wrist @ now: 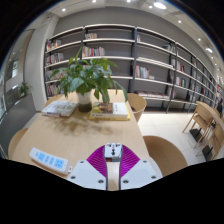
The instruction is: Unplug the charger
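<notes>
Your gripper [113,155] is clamped on the charger [114,151] — its long axis points straight ahead, over the table [70,135].

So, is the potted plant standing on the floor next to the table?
No, the potted plant stands on the wooden table, well beyond the gripper, beside some books.
</notes>
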`<state>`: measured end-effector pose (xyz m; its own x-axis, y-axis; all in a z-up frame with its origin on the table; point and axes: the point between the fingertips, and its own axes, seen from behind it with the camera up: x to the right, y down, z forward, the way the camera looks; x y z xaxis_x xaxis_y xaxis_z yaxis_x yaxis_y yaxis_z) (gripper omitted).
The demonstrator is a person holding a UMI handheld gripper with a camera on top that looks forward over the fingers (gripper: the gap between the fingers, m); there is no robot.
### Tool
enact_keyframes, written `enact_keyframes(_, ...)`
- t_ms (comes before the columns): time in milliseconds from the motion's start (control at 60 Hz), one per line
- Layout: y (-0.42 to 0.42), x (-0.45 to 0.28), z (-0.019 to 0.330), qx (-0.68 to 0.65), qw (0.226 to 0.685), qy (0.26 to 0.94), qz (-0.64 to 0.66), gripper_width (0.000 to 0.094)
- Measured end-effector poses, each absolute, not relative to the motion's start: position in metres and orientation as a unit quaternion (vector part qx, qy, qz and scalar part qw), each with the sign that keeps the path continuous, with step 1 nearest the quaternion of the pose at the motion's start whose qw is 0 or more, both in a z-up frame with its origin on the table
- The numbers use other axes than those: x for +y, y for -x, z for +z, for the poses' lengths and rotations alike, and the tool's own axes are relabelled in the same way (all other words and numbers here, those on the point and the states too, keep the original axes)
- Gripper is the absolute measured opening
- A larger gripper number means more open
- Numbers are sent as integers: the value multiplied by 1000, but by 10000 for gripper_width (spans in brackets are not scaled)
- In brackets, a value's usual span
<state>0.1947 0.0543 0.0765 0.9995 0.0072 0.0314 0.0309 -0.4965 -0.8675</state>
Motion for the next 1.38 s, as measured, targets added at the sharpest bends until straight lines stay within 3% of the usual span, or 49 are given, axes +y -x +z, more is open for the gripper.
enact_keyframes(33,-190,54,98,-19,484,875,-7,133)
enact_keyframes(50,-188,53,94,-22,479,877,-4,133)
enact_keyframes(67,-186,55,69,-22,478,878,1,132)
enact_keyframes(200,-168,47,34,-30,442,896,23,148)
enact_keyframes(350,-167,38,14,-25,428,903,10,264)
enact_keyframes(383,-167,35,11,-23,417,908,8,333)
enact_keyframes(433,-162,33,22,-32,420,907,12,502)
enact_keyframes(517,-157,33,64,-34,450,892,15,671)
enact_keyframes(600,-158,30,119,-29,488,872,3,736)
enact_keyframes(767,-154,-7,213,-12,541,841,6,750)
enact_keyframes(917,-146,-62,252,-7,560,828,12,745)
enact_keyframes(1383,-123,-188,254,-24,546,837,-4,760)
